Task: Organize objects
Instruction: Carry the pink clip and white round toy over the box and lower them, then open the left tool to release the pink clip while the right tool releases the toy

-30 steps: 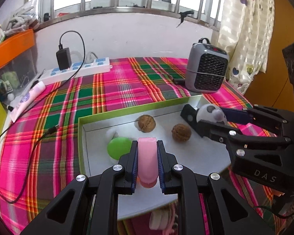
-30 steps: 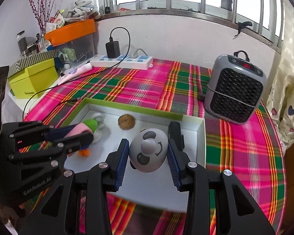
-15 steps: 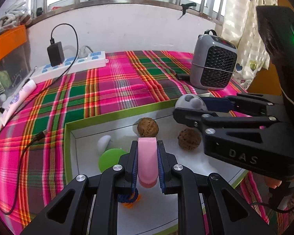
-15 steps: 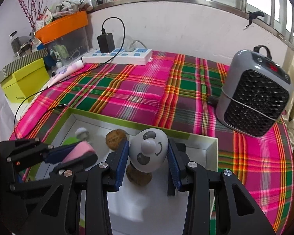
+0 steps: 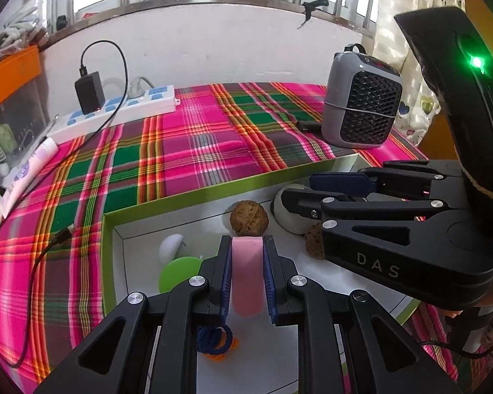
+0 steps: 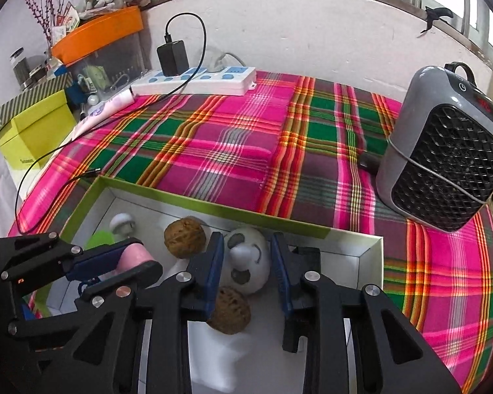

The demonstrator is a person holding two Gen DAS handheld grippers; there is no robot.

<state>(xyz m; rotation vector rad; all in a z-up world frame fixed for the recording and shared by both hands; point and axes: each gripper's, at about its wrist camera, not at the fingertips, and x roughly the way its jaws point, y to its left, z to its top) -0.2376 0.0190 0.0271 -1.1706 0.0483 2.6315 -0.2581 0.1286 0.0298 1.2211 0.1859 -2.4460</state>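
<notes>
A green-rimmed white box [image 5: 194, 193] [image 6: 315, 229] lies on the plaid cloth. My left gripper [image 5: 246, 262] is shut on a pink toy [image 5: 246, 275] inside the box; it also shows in the right wrist view [image 6: 133, 257]. My right gripper [image 6: 245, 256] is open around a white panda-face ball [image 6: 246, 267] that rests on the box floor by the far wall; the pads stand apart from it. The ball partly shows in the left wrist view [image 5: 287, 213]. Two walnuts [image 6: 184, 237] [image 6: 229, 310] lie beside the ball. A green disc [image 5: 177, 274] and a small white figure [image 5: 171, 244] lie at the box's left.
A grey heater [image 6: 450, 167] stands at the right on the cloth. A white power strip [image 6: 194, 80] with a black charger and cable lies by the wall. A yellow-green box [image 6: 29, 131] and an orange-lidded bin [image 6: 98, 36] stand at the left.
My right gripper has lowered the panda ball to the box floor by the far wall and opened its jaws off it. My left gripper has moved forward with the pink toy.
</notes>
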